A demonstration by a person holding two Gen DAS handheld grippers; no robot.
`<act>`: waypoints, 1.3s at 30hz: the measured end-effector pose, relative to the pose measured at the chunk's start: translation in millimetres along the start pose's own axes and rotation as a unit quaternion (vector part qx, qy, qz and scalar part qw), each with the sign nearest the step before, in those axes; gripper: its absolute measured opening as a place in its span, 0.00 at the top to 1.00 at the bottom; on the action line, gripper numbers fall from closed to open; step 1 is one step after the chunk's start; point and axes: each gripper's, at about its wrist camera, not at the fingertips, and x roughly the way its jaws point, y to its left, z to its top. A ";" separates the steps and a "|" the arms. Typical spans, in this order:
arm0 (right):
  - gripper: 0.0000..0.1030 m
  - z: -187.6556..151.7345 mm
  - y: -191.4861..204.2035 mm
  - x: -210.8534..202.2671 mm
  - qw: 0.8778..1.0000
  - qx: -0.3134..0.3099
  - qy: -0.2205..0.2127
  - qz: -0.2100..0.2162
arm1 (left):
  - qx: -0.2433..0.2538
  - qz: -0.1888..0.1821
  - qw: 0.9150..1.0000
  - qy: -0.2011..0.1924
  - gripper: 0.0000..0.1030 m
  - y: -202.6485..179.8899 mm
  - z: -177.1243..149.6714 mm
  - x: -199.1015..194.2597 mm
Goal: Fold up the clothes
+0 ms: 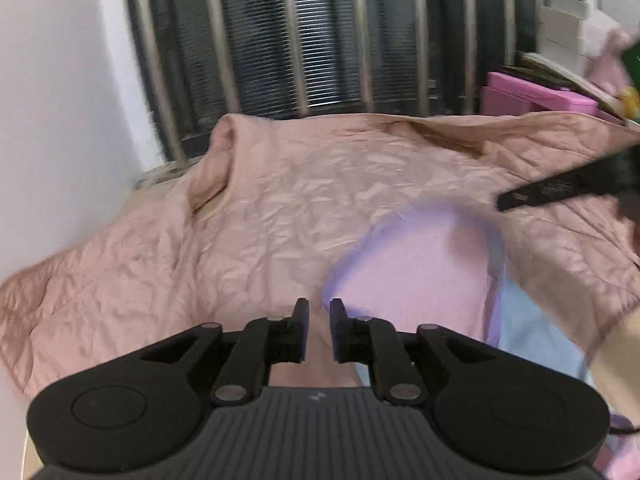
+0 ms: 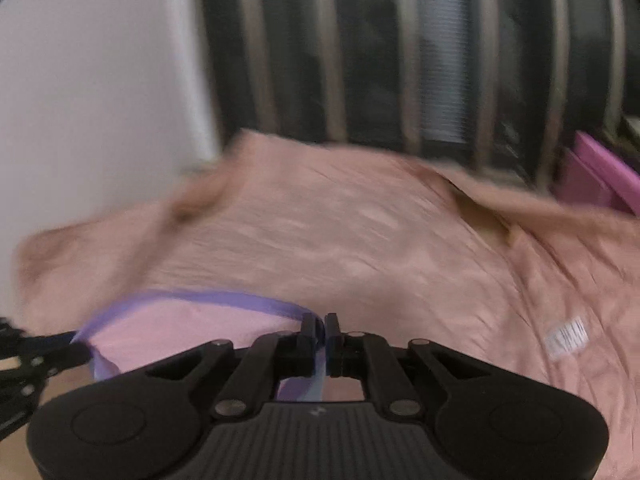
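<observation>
Left gripper: jaws stand slightly apart with a narrow gap between them; nothing is held. The purple-trimmed edge of the garment lies just beside the right-hand jaw, but contact cannot be confirmed.

Right gripper: jaws pressed together, pinching the purple band of the garment; a strip of purple and light blue fabric runs down between the jaws toward the gripper body.

Garment: pale pink with purple trim and a light blue section, lying on the wrinkled peach-pink bedspread, toward the near right of the left wrist view. Its outline is blurred in both views.

The right gripper enters the left wrist view as a dark blurred shape at the right edge. The left gripper shows in the right wrist view at the lower left edge, touching or just beside the garment's purple edge.

Surroundings: a dark barred window behind the bedspread, a white wall to the left, a pink box at the far right. A white barcode label sits on the bedspread.
</observation>
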 end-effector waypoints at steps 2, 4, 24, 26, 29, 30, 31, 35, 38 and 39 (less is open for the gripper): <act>0.81 -10.3 -10.5 -8.9 1.000 0.011 -0.006 0.004 | -0.025 -0.002 1.000 -0.012 0.67 1.4 -13.0 -21.3; 0.60 -31.6 -12.2 -39.6 0.999 0.000 -0.017 0.044 | -0.055 -0.024 0.998 -0.030 0.61 -1.9 -34.5 -55.5; 0.87 -236.9 13.4 -158.0 0.981 -0.010 0.017 0.193 | -0.056 -0.149 0.987 0.009 0.99 -97.3 -177.5 -144.1; 0.88 -247.1 20.7 -168.1 0.982 -0.015 0.016 0.186 | -0.055 -0.154 0.986 0.004 0.99 -93.6 -187.0 -154.6; 0.88 -263.9 34.0 -189.8 0.984 -0.020 0.018 0.175 | -0.044 -0.175 0.984 0.001 0.99 -89.8 -205.2 -177.3; 0.87 -268.6 39.8 -198.9 0.986 -0.025 0.019 0.167 | -0.043 -0.178 0.983 -0.001 0.98 -88.8 -210.9 -184.6; 0.87 -273.3 45.7 -208.0 0.987 -0.030 0.020 0.158 | -0.042 -0.180 0.983 -0.004 0.95 -87.7 -216.5 -191.9; 0.58 -285.4 59.6 -244.7 0.989 -0.061 -0.001 0.133 | -0.028 -0.179 0.983 -0.041 0.59 -82.5 -227.5 -216.3; 0.49 -289.7 59.0 -265.0 0.984 -0.114 -0.043 0.133 | -0.009 -0.193 0.979 -0.068 0.57 -81.3 -230.7 -228.2; 0.49 -291.7 60.1 -266.8 0.981 -0.133 -0.047 0.133 | -0.004 -0.189 0.980 -0.068 0.56 -83.2 -231.5 -228.8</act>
